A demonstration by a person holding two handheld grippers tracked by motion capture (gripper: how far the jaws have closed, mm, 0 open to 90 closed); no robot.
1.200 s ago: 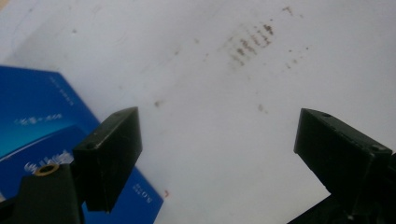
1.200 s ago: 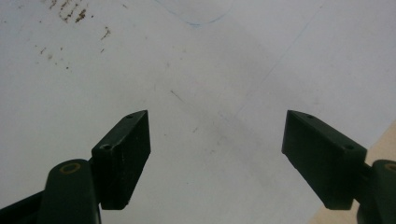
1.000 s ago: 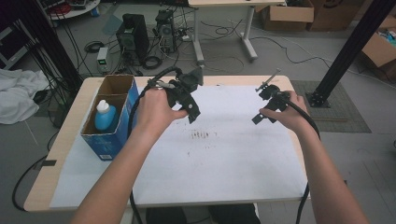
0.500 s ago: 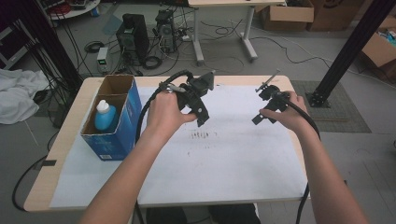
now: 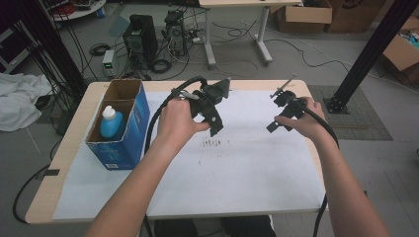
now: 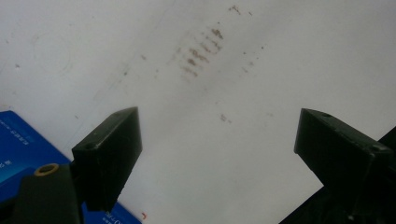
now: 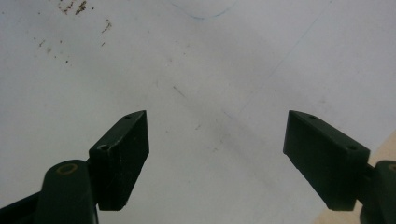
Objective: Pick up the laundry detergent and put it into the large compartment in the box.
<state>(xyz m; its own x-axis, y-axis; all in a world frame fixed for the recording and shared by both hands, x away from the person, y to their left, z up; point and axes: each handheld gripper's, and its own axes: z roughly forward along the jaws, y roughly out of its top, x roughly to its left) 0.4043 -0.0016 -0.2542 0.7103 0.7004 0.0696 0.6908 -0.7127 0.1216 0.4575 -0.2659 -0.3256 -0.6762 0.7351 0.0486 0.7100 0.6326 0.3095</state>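
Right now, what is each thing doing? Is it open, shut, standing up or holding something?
Left hand-held gripper: open, holding nothing, above the white sheet.
Right hand-held gripper: open, holding nothing.
Blue box: upright, top open.
Blue bottle: standing upright inside the box, cap on.
White sheet: lying flat, marked with small brown stains.

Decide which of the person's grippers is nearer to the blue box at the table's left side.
Left. The left gripper is over the white sheet just right of the blue box, jaws open. The right gripper is far across the table, near its right edge, jaws open.
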